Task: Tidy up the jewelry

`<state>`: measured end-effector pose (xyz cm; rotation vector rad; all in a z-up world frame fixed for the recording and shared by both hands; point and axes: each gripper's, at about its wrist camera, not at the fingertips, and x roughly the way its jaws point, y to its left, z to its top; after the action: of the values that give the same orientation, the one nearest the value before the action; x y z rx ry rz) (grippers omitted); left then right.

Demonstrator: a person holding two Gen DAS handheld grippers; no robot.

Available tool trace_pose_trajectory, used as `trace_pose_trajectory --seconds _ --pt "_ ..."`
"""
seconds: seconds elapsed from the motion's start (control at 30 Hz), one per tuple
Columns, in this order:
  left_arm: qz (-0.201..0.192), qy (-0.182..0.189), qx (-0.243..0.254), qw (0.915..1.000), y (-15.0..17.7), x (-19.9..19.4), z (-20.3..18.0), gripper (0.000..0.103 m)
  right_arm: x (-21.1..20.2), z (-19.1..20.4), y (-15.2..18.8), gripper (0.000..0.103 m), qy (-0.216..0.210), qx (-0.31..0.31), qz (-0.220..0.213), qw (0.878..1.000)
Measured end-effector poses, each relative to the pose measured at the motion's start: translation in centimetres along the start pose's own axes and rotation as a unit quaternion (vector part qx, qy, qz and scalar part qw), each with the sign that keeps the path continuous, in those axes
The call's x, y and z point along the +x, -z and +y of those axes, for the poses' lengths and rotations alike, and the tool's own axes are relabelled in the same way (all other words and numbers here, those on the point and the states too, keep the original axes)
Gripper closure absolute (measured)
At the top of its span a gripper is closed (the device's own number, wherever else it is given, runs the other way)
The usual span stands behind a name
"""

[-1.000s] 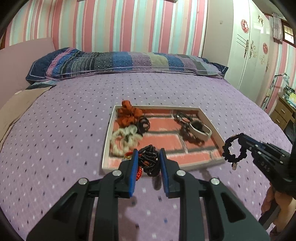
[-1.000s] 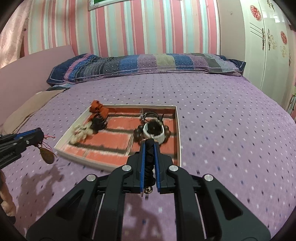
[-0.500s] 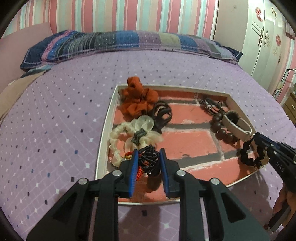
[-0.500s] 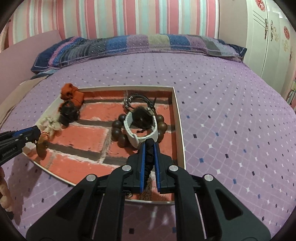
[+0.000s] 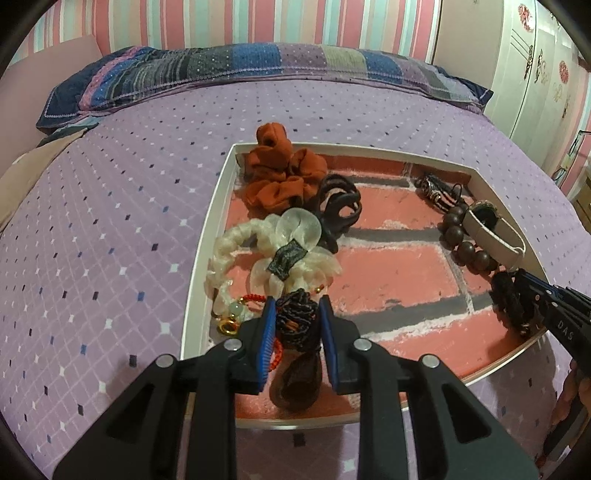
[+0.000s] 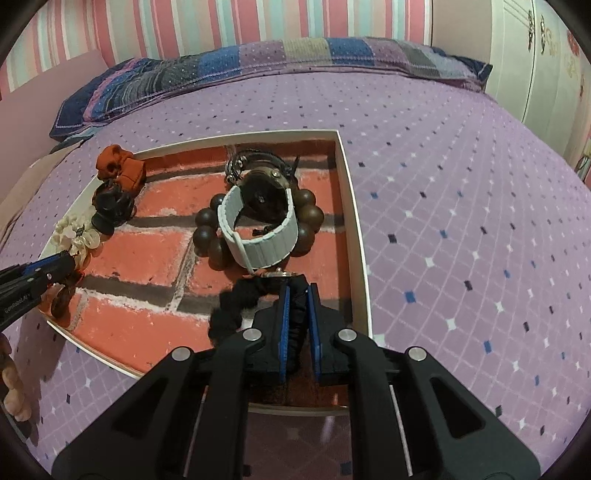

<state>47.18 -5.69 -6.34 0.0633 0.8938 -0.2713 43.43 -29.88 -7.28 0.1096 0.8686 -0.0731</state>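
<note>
Bedspread (image 5: 110, 229), purple with small diamond dots, covered the bed; a striped patchwork pillow (image 5: 258, 62) lay along its far edge below a pink-striped wall (image 5: 258, 22).

Tray (image 5: 201, 258), shallow, white-rimmed, with a brick-pattern floor, rested on the bedspread in front of both grippers.

Contents, left side of the tray, left wrist view:
- Rust-orange scrunchie (image 5: 280, 170) in the far left corner.
- Cream scrunchie (image 5: 273, 251) with a sheer bow, nearer, beside the left wall.
- Black hair ties (image 5: 338, 206), touching both scrunchies.
- Red beaded cord with a gold ring (image 5: 231, 326), at the cream scrunchie's near edge.

Contents, right side of the tray, right wrist view:
- White-strapped watch (image 6: 262, 229), lying inside a ring of brown wooden beads (image 6: 207, 232).
- Dark metal-fitted bracelet (image 6: 255, 158), behind the watch near the far wall.

Left gripper (image 5: 297, 328) hung over the tray's near left corner. Its jaws were only narrowly apart, blue pads pressing on a black-and-orange beaded bracelet (image 5: 295, 321); a dark pendant part hung below onto the tray floor.

Right gripper (image 6: 297, 317) stood over the tray's near right corner. Its jaws were almost fully closed, clamping a black bead bracelet (image 6: 236, 302) whose free loop lay to the left on the tray floor, just in front of the watch.
</note>
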Motion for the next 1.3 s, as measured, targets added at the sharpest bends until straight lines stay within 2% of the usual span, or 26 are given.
trace_pose_trajectory --seconds 0.13,0.2,0.23,0.3,0.43,0.53,0.6,0.67,0.9,1.0,1.13,1.3 --pt "0.002 0.001 -0.004 1.0000 -0.1 -0.4 0.2 0.077 -0.1 0.2 0.0 0.084 -0.007 -0.008 0.004 1.000" --pt "0.004 0.004 -0.005 1.0000 -0.2 -0.7 0.4 0.075 -0.1 0.5 0.0 0.072 -0.011 -0.015 0.010 1.000" --pt "0.004 0.006 -0.005 1.0000 -0.2 -0.9 0.4 0.070 -0.1 0.8 0.0 0.067 -0.016 -0.021 0.015 1.000" --pt "-0.002 0.003 -0.005 1.0000 -0.2 -1.6 0.5 0.062 -0.5 1.4 0.0 0.050 -0.016 -0.031 0.013 0.999" --pt "-0.013 0.017 -0.009 0.9997 -0.4 -3.3 0.7 0.058 -1.8 1.6 -0.3 0.042 -0.027 -0.035 0.001 0.999" --pt "-0.026 0.022 -0.010 0.9994 -0.7 -5.0 1.0 0.057 -3.2 1.3 -0.6 0.029 -0.029 -0.035 -0.015 0.999" --pt "-0.038 0.028 -0.012 0.9988 -0.7 -6.2 1.4 0.045 -4.3 1.1 -0.7 0.017 -0.026 -0.038 -0.032 0.998" --pt "-0.051 0.028 -0.014 0.9982 -0.7 -7.2 1.7 0.039 -5.3 0.8 -0.8 0.015 -0.019 -0.040 -0.042 0.998" --pt "-0.057 0.027 -0.026 0.9977 0.0 -9.5 3.2 0.038 -7.8 -0.7 -0.3 0.014 -0.020 -0.024 -0.058 0.998" --pt "-0.066 0.019 -0.023 0.9974 0.9 -10.6 3.2 0.038 -9.3 -1.2 0.8 0.012 -0.016 -0.019 -0.067 0.997" --pt "-0.079 0.008 -0.017 0.9967 3.0 -12.0 2.7 0.032 -10.9 -1.2 3.1 0.012 -0.011 -0.014 -0.072 0.997" --pt "-0.075 0.008 -0.011 0.9971 6.3 -13.0 1.2 0.031 -12.4 -0.5 6.4 0.012 -0.011 -0.014 -0.068 0.998"
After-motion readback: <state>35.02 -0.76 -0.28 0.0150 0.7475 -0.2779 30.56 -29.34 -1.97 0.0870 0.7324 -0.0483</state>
